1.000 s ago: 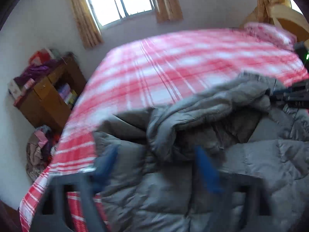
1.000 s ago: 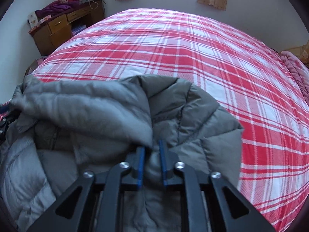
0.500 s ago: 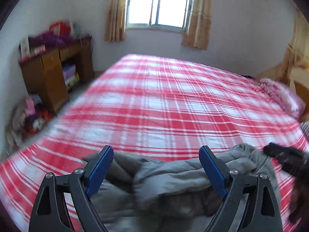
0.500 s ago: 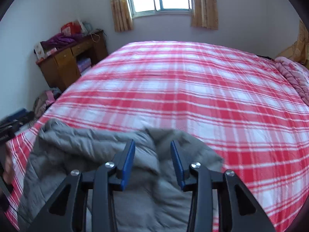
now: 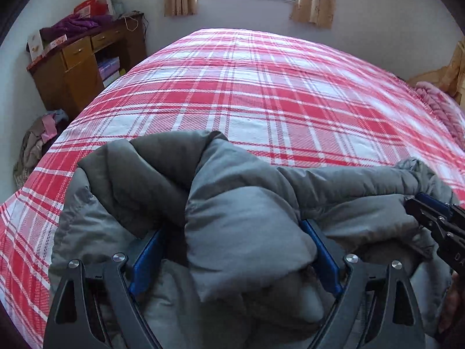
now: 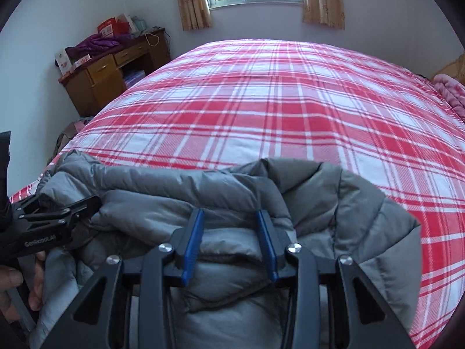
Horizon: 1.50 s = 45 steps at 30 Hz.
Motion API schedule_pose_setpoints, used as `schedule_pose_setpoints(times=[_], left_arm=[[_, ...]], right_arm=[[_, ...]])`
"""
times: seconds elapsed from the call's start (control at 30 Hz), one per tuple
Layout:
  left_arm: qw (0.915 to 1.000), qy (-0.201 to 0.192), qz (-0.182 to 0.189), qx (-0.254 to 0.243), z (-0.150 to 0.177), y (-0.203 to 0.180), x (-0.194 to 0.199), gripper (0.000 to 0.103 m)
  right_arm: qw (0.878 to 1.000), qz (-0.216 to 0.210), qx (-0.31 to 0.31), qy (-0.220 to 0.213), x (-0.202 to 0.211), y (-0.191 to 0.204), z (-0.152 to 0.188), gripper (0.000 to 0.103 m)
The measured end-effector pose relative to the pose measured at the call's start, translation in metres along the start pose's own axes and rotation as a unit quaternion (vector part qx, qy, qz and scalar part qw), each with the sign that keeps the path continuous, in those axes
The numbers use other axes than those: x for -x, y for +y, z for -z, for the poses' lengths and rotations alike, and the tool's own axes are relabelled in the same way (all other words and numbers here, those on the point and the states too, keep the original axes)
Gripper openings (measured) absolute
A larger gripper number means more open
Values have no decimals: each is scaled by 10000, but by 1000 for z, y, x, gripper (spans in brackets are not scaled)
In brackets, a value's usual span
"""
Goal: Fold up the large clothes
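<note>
A grey puffer jacket lies bunched at the near edge of the red plaid bed. My left gripper points down onto it with its jaws wide, and a thick fold of the jacket bulges up between the blue pads. The right gripper shows at the right edge of this view. In the right wrist view, my right gripper is partly open over the jacket, and a padded section lies loosely between its fingers. The left gripper and a hand sit at the left.
The plaid bed stretches far ahead to the window wall. A wooden desk heaped with clothes and boxes stands at the left, with a pile of clothes on the floor below. A pink blanket lies at the bed's right edge.
The right gripper let go of the jacket fabric and its jaws parted. The left gripper swung level, then dropped onto the jacket, so a fold now sits between its wide jaws.
</note>
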<state>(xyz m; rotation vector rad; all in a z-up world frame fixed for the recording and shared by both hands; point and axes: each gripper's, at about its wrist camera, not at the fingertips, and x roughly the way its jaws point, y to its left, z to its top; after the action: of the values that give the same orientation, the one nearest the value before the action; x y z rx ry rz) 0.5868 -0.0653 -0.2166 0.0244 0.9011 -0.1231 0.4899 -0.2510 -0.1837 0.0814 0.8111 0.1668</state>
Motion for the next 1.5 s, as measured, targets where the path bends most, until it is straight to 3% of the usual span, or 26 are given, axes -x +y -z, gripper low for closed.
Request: schedule_pose_setpoints(times=[0.43, 1.5], left_arm=[[9995, -33, -297, -114, 1, -8, -16, 95], [9996, -1, -254, -90, 1, -5, -18, 97]], right_arm=[[10000, -15, -17, 61, -18, -2, 10, 39], [9997, 147, 136, 134, -23, 3, 10, 39]])
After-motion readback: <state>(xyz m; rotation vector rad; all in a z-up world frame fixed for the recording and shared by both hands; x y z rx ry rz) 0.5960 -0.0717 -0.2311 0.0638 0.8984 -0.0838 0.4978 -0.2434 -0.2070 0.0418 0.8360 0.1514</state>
